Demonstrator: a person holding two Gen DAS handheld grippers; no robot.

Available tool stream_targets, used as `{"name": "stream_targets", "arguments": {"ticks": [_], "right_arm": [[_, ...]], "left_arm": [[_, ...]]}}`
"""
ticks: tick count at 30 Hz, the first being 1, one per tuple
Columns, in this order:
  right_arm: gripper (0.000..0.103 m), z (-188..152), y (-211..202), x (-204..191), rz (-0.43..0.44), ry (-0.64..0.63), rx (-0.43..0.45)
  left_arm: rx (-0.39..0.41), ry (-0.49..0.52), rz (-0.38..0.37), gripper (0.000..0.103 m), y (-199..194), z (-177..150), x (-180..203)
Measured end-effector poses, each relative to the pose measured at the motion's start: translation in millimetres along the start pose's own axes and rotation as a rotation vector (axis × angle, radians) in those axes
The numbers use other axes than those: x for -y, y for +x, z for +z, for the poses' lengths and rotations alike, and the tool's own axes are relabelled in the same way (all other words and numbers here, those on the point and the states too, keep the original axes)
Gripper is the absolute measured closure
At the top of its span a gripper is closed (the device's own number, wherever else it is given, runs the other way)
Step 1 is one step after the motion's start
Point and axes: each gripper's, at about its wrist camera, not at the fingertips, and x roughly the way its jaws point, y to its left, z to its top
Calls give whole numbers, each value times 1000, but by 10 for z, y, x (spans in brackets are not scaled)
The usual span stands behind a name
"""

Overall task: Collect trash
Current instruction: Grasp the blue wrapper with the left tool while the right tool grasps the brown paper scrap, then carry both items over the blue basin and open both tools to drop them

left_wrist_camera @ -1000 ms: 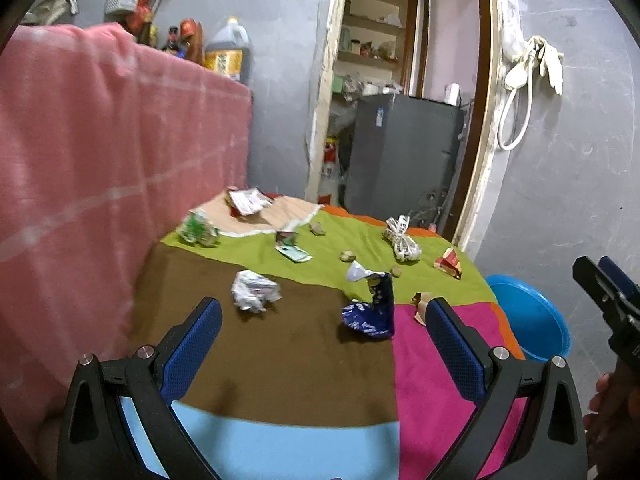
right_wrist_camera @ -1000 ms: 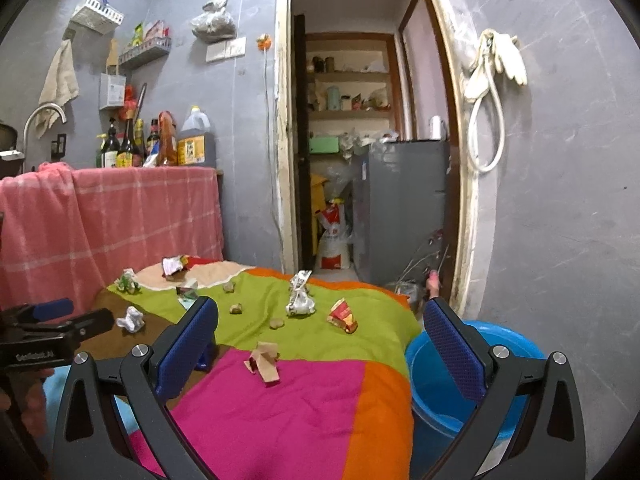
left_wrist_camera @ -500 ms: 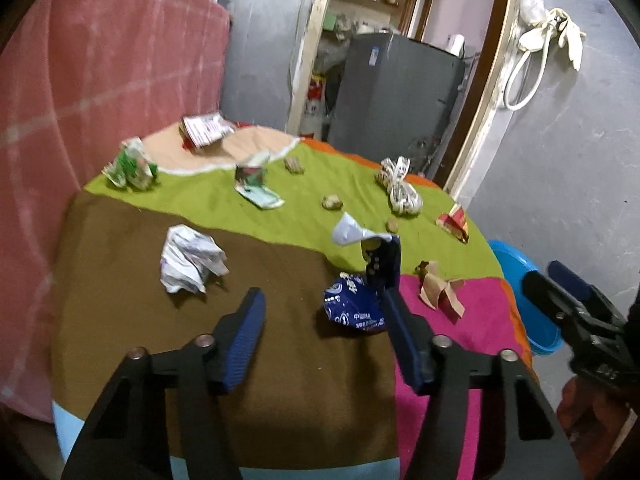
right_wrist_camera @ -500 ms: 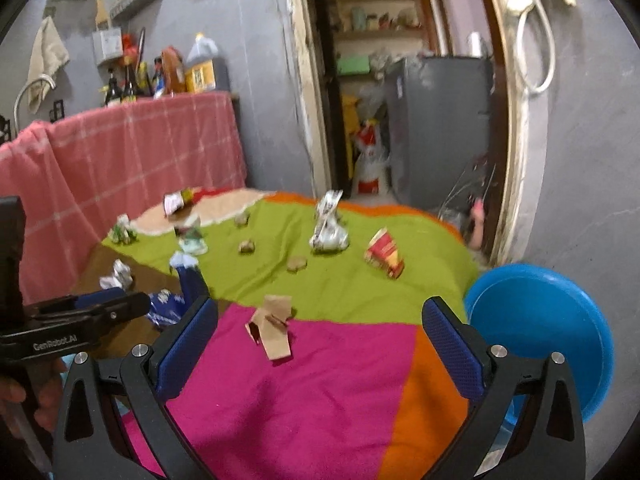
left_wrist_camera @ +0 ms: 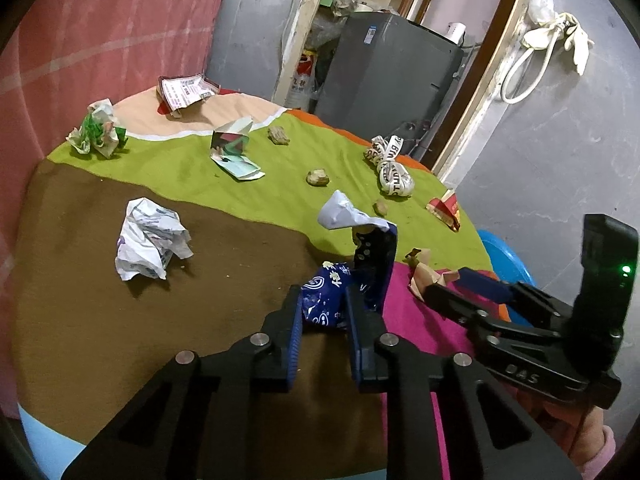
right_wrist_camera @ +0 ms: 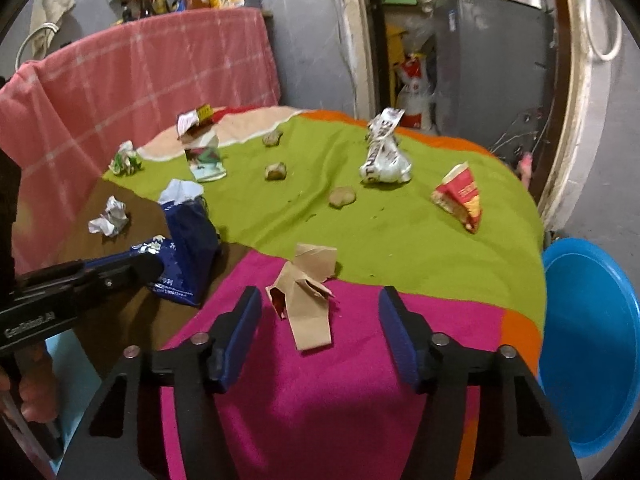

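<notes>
Pinching the crumpled blue foil wrapper (left_wrist_camera: pixel 326 300) low on the brown cloth, the left gripper (left_wrist_camera: pixel 320 320) has its jaws nearly closed on only a thin fold, so it could tear free or slip when lifted. Just beyond, the right gripper (right_wrist_camera: pixel 320 320) stands wide apart and empty, straddling the folded brown paper scrap (right_wrist_camera: pixel 306 300). Farther right, the blue plastic basin (right_wrist_camera: pixel 592 344) sits below the table edge; a careless carry could miss it.

One crumpled dark-blue foil wrapper (left_wrist_camera: pixel 326 304), one folded brown paper scrap (right_wrist_camera: pixel 306 300), one red snack packet (right_wrist_camera: pixel 460 196), three small brown lumps (right_wrist_camera: pixel 342 197), two black two-finger grippers (right_wrist_camera: pixel 320 336), one round blue plastic basin (right_wrist_camera: pixel 592 344).
</notes>
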Motion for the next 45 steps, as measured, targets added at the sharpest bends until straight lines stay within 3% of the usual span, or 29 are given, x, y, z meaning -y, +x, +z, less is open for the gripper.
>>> {"name": "stream_targets", "arguments": {"ticks": [4,9,18,26,30,36,45], "right_arm": [[70,2,86,23,34,4,-38],[83,-3,3,63,49,30,2],[83,-144,-505,223,-10,81,199],[83,-295,-1349,611,-203,120,475],[83,-353,-1685,849,-324,133,564],[83,-440,-1890,1248,-432,175,598],[81,-592,-1761,1778,-492,264,562]], "left_arm": [[10,-14,-11,93,-48,-10,1],[34,15,9,97,-108,-5,104],[131,81,-2,98,-221,32,497],[276,180,-97,98,-235,143,1196],[337,220,-166,98,-190,192,1611],[336,277,-243,98,100,283,2187],[215,321,-275,98,773,419,2686]]}}
